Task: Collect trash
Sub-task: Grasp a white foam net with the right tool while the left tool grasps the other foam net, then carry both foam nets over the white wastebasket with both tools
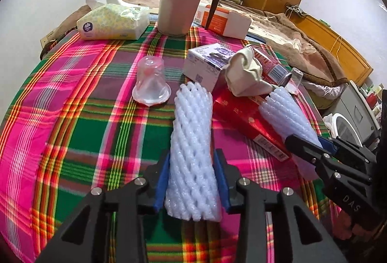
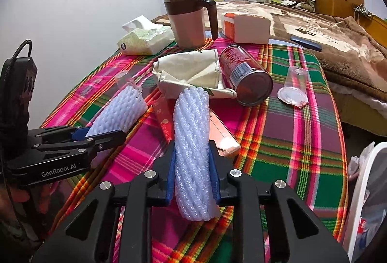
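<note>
The left gripper (image 1: 192, 180) is clamped on one white foam net sleeve (image 1: 191, 142), and the right gripper (image 2: 192, 176) is clamped on a second foam sleeve (image 2: 191, 142); each sleeve's long axis runs straight ahead along its gripper's fingers, its far end reaching out over the plaid tablecloth (image 1: 84, 117). Beyond the sleeve tips lie the remaining pieces: a red carton (image 1: 244, 115), a crumpled cream bag (image 2: 188, 71) touching a tipped red can (image 2: 246, 74), and an upturned clear plastic cup (image 2: 293, 86), nearer the right hand. At the right edge, just off the table, a white bin rim (image 2: 362, 180) lies nearest the right gripper, so I judge that sleeve goes there first.
</note>
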